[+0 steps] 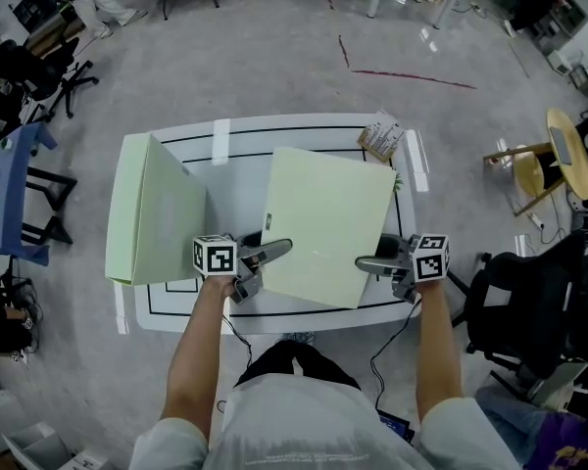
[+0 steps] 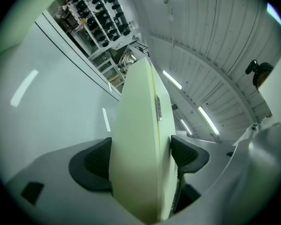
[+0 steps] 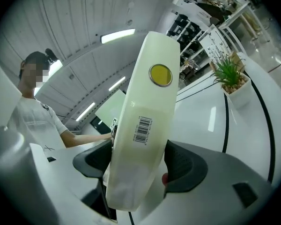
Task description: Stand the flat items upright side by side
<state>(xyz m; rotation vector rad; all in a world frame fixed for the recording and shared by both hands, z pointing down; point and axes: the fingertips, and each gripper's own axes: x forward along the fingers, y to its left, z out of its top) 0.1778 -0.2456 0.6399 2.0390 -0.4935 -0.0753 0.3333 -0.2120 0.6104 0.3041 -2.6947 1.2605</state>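
Cases of pale green card are the task's things, two of them on a white tabletop (image 1: 225,179) marked with a black outline (image 1: 274,128). The standing case (image 1: 157,213) is well to the left of the held case (image 1: 323,228). It rests on its lower edge, apart from the held case, with two of its faces showing from above.

Next comes the left tool (image 1: 268,258), at the held case's near left corner. Its two dark pads sit against opposite faces of the case, closed on its thickness.

The held case itself is over the middle of the tabletop. It is tilted, neither flat nor upright, with its broad face turned up toward the head view. Its narrow spine carries a barcode label (image 3: 143,130) and, farther along, a yellow round sticker (image 3: 160,75).

The right tool (image 1: 370,265) is at the held case's near right corner. It is likewise clamped on the case, which sits slightly askew between the pads.

A small potted plant (image 3: 229,76) stands on the tabletop just beyond the held case's far right corner. A printed packet (image 1: 380,140) lies farther back, at the tabletop's corner.
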